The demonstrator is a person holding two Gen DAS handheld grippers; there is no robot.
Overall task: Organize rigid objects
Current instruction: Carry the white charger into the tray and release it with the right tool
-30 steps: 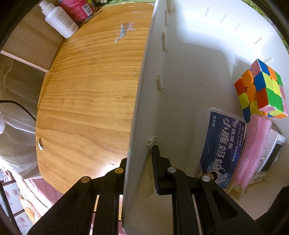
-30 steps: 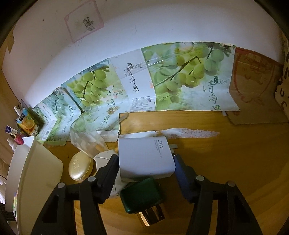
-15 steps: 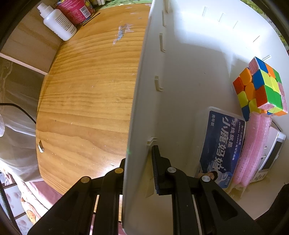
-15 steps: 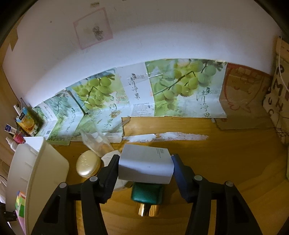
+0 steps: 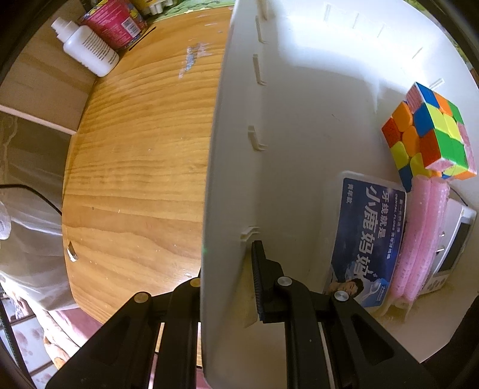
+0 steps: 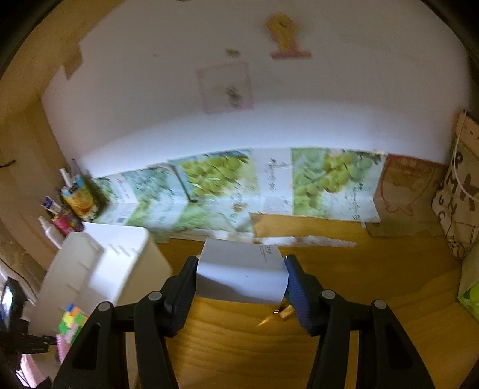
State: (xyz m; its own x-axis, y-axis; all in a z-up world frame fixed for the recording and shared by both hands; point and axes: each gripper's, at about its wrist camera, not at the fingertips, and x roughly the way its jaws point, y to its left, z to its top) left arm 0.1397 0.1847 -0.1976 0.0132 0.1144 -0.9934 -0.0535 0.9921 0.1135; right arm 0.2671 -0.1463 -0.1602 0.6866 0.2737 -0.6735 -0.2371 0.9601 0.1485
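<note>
My left gripper is shut on the near wall of a white plastic bin, one finger outside and one inside. In the bin lie a Rubik's cube, a blue dental floss box, a pink bubble-wrap piece and a white device with a screen. My right gripper is shut on a white 33W charger and holds it above the wooden table, to the right of the bin.
A white bottle and a red can stand at the table's far left corner. Grape-print cartons line the wall. A gold object lies under the charger. A bag hangs at the right.
My right gripper has lifted the charger off the table and swung toward the bin; the green case and gold compact have dropped out of sight. The left gripper keeps its hold on the bin wall.
</note>
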